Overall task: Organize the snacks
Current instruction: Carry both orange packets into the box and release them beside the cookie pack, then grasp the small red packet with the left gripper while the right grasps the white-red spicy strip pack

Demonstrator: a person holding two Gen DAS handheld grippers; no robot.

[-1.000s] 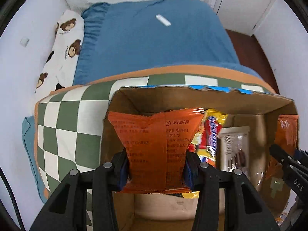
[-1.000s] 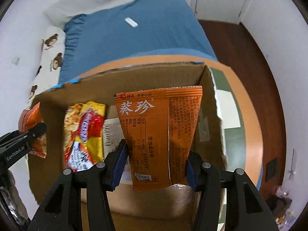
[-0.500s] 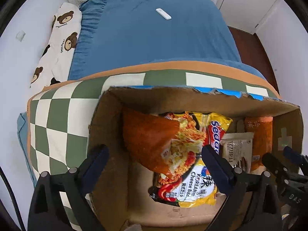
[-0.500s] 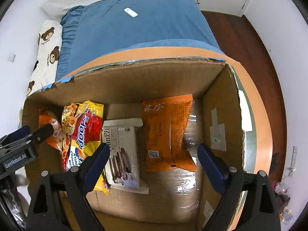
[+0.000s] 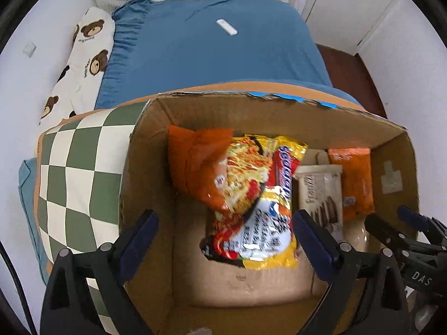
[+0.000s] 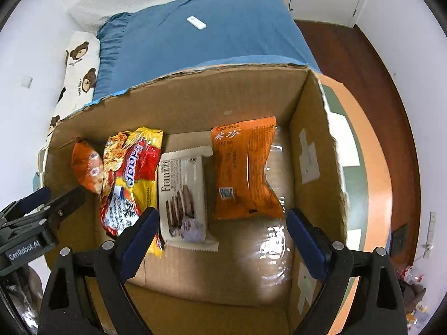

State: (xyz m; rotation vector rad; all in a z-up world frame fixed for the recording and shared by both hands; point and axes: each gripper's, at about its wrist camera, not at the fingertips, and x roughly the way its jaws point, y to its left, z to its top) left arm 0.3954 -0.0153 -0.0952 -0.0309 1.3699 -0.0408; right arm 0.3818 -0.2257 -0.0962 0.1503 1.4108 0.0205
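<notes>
Both the left tongs (image 5: 223,234) and right tongs (image 6: 223,229) gape empty above the cardboard box (image 6: 315,150) — a second ago each gripped an orange packet. The left packet (image 5: 195,164) now slumps at ten o'clock onto the noodle bag (image 5: 259,203); the right packet (image 6: 245,170) lies flat at two o'clock beside the biscuit pack (image 6: 181,195). Risk: the leaning packet could slide or bury the noodles — it rests half-propped, not flat.

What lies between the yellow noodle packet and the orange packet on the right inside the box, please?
The white Franzzi biscuit packet lies between the noodle packet and the orange packet, clearest in the right wrist view.
</notes>
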